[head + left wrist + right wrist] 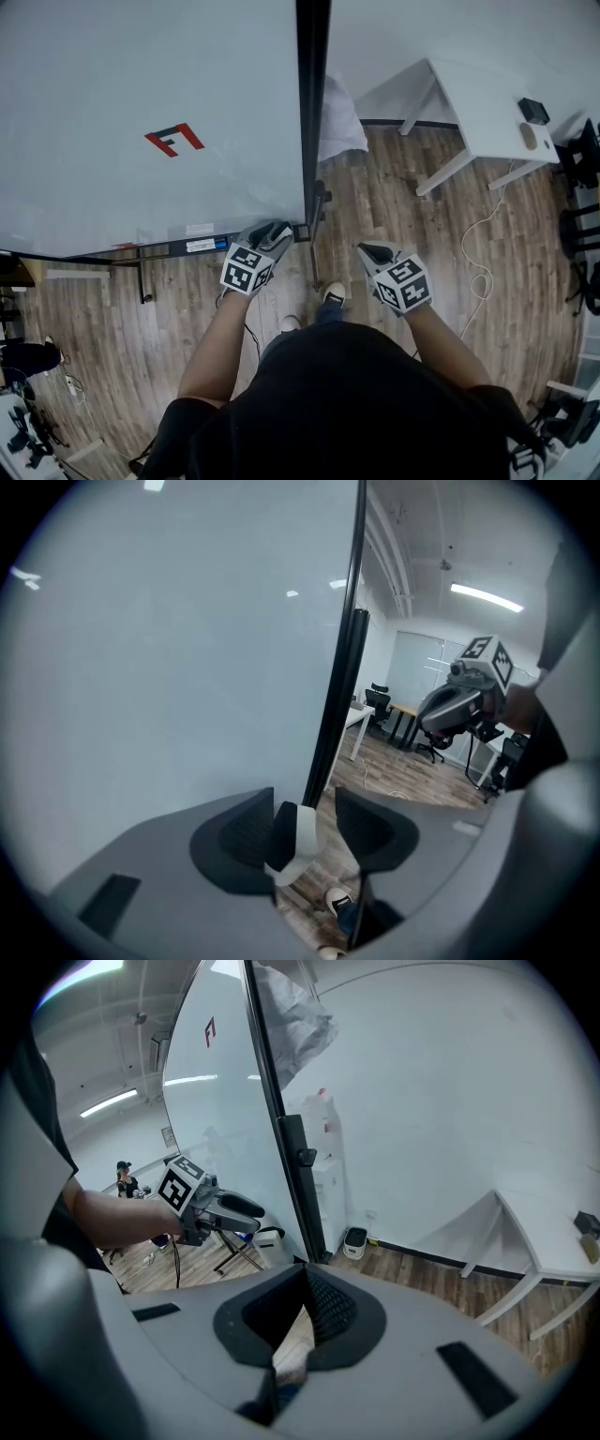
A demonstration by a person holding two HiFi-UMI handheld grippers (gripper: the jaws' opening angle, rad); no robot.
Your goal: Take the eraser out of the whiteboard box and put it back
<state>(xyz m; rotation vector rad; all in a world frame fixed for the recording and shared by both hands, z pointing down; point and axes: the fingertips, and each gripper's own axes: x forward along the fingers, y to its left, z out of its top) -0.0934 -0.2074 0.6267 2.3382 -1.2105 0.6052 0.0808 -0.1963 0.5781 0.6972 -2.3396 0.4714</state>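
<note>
The eraser (302, 836), probably light and stiff with a soft black face, best pinched across its sides, lies ungripped between the left gripper's (305, 799) wide-open jaws by the whiteboard (169, 649); the right gripper's (306, 1273) jaws are closed, empty.

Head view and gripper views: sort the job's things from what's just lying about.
Job: whiteboard; tray at its bottom edge; eraser between the open left gripper jaws; right gripper.
Lying about: white table; black item on it; floor cable; office chairs.
</note>
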